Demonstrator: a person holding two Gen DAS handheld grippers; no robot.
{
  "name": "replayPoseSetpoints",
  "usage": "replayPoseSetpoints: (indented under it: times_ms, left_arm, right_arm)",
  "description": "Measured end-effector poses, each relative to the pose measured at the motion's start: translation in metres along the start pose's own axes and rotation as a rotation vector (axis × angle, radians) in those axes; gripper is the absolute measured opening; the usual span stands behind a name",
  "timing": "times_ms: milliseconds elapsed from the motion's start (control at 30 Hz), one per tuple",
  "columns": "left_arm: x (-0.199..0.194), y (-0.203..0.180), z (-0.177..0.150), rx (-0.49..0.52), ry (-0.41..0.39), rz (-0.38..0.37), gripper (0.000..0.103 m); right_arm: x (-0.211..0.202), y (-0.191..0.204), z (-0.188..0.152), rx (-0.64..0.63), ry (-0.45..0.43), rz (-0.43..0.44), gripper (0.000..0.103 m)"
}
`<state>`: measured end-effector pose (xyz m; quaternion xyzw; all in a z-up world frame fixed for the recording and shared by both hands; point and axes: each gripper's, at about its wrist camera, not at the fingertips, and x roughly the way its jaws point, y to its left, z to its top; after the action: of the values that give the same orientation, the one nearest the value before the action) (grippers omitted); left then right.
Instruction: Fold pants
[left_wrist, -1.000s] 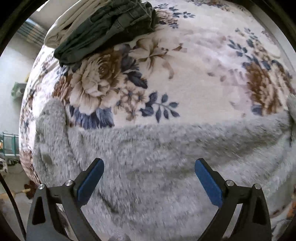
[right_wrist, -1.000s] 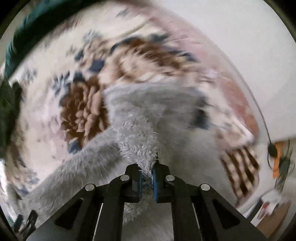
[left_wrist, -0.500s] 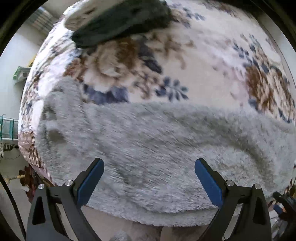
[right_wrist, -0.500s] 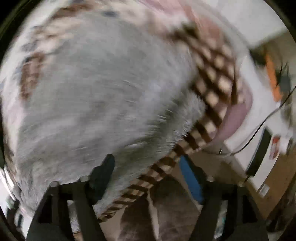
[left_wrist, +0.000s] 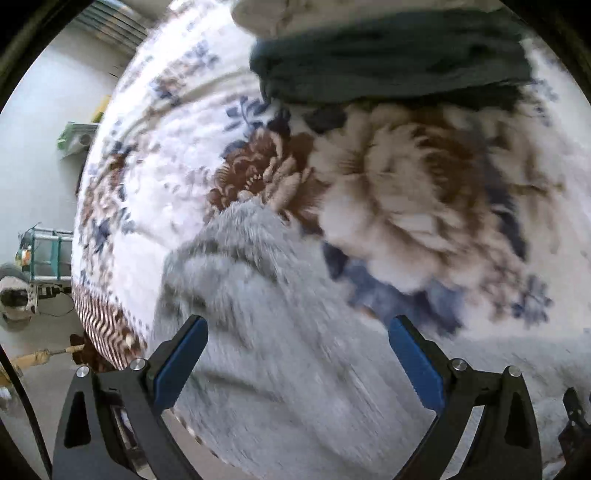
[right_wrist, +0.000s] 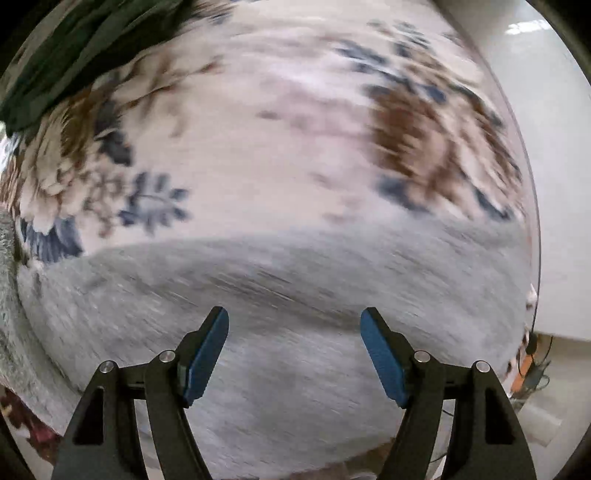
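Over grey pants (right_wrist: 295, 295), right gripper (right_wrist: 294, 325) released cuff.

— What carries it all?
— A bed covered by a pale floral blanket (left_wrist: 166, 155), with brown and cream blooms and navy leaves, and a brown patterned border on its left edge.
— And on it?
— Fluffy grey pants (left_wrist: 280, 350) spread along the near side, and at the far side a dark green garment (left_wrist: 388, 62) lying against something cream-white (left_wrist: 266, 14).
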<state>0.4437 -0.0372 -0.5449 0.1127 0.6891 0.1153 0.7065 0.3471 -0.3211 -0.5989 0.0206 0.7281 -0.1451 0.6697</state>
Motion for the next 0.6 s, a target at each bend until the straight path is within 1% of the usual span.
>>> replayPoseSetpoints:
  times_ms: [33, 100, 133, 167, 200, 233, 267, 300, 333, 367, 467, 533, 600]
  left_arm:
    - [0.012, 0.005, 0.011, 0.010, 0.021, -0.010, 0.100]
    - [0.032, 0.008, 0.025, 0.042, 0.064, -0.019, 0.099]
    - [0.040, 0.006, 0.030, 0.070, 0.070, -0.032, 0.099]
    - [0.045, 0.004, 0.033, 0.099, 0.071, -0.029, 0.095]
    - [0.050, 0.003, 0.033, 0.124, 0.072, -0.026, 0.076]
    - [0.054, 0.005, 0.030, 0.136, 0.073, -0.049, 0.056]
    - [0.056, 0.009, 0.027, 0.127, 0.073, -0.081, 0.014]
    - [0.056, 0.018, 0.022, 0.095, 0.072, -0.131, 0.009]
    - [0.053, 0.029, 0.017, 0.050, 0.056, -0.180, 0.008]
    - [0.045, 0.045, 0.008, -0.009, 0.018, -0.217, 0.006]
    - [0.013, 0.100, -0.034, -0.186, -0.099, -0.303, 0.006]
    - [-0.008, 0.138, -0.075, -0.295, -0.158, -0.329, 0.006]
    - [-0.013, 0.171, -0.114, -0.400, -0.161, -0.339, 0.006]
  right_arm:
    - [0.003, 0.019, 0.008, -0.028, 0.006, -0.019, 0.076]
    - [0.008, 0.042, 0.017, -0.077, 0.019, -0.050, 0.076]
    - [0.009, 0.053, 0.020, -0.104, 0.019, -0.076, 0.076]
    - [0.012, 0.059, 0.022, -0.122, 0.015, -0.096, 0.076]
    - [0.013, 0.064, 0.024, -0.136, 0.010, -0.117, 0.076]
    - [0.012, 0.070, 0.027, -0.146, 0.002, -0.128, 0.076]
    - [0.011, 0.071, 0.028, -0.150, -0.003, -0.132, 0.076]
    - [0.010, 0.072, 0.028, -0.152, -0.008, -0.137, 0.076]
    - [0.007, 0.073, 0.027, -0.149, -0.015, -0.135, 0.076]
    - [0.002, 0.074, 0.026, -0.143, -0.022, -0.126, 0.076]
    - [-0.008, 0.072, 0.018, -0.138, -0.036, -0.101, 0.076]
    - [-0.016, 0.070, 0.009, -0.142, -0.048, -0.078, 0.076]
    - [-0.020, 0.070, 0.000, -0.148, -0.044, -0.061, 0.076]
